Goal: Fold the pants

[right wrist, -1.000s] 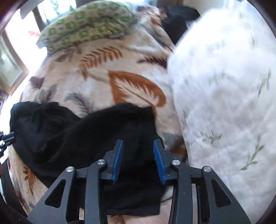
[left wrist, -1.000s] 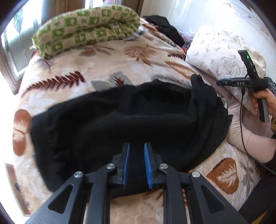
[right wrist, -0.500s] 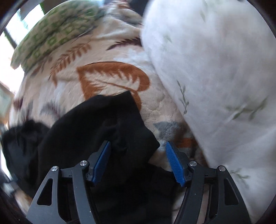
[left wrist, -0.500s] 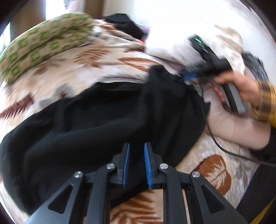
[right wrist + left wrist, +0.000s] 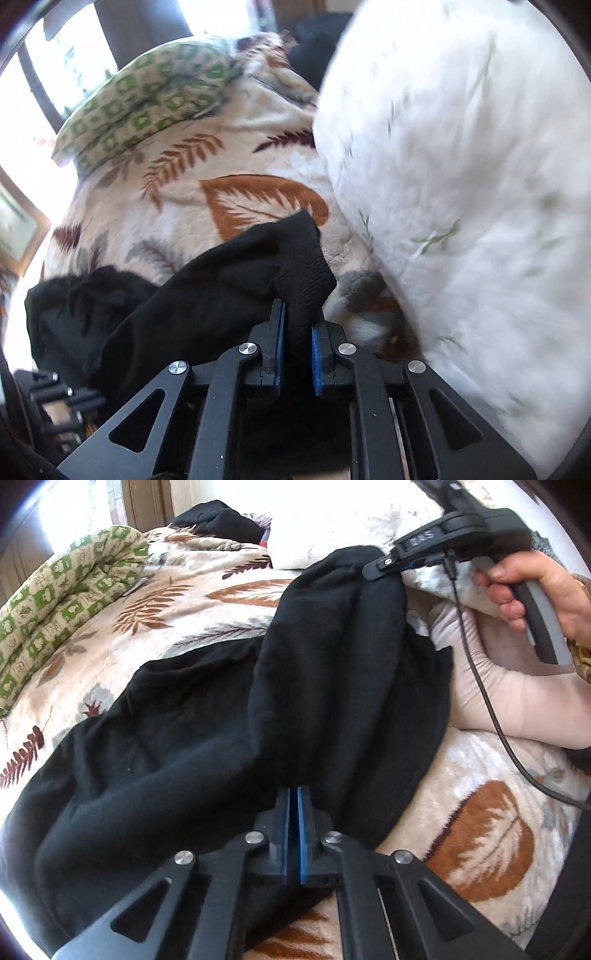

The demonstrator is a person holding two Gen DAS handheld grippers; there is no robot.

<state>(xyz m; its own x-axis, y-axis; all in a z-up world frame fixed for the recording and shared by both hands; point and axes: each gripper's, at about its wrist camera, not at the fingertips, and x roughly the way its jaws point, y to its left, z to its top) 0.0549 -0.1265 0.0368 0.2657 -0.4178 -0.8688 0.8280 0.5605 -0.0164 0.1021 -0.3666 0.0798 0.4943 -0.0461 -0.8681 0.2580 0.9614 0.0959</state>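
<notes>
The bed (image 5: pixel 207 602), under a leaf-patterned blanket, carried everything. The black pants (image 5: pixel 221 720) lay across its near half, their long axis running from the bed's left edge, where the bulk sat bunched, toward the right side by the white pillow (image 5: pixel 461 184). A rolled green-checked quilt (image 5: pixel 66 590) sat near the far left corner, well apart from the pants.

That axis is what the coming fold seems to turn on: both tools held the pants' right end, so the free length stretched leftward from them, and a carry toward the left edge would lay the cloth over itself.

The right gripper (image 5: pixel 297 354) was the one at the very end of the pants; in its own view a ribbed cuff stood pinched between the blue pads, the jaws clamped on it. In the left wrist view the person's right hand (image 5: pixel 535 587) held that tool raised beside the pillow, with the cloth hanging from it in a ridge. The left gripper (image 5: pixel 294 830) sat at the near edge of the pants with its pads brought together; black fabric lay right at the tips, though whether any was caught between them cannot be told.

A second earlier both grippers stood open over flat cloth, and the pants' right end lay on the blanket, not lifted.
</notes>
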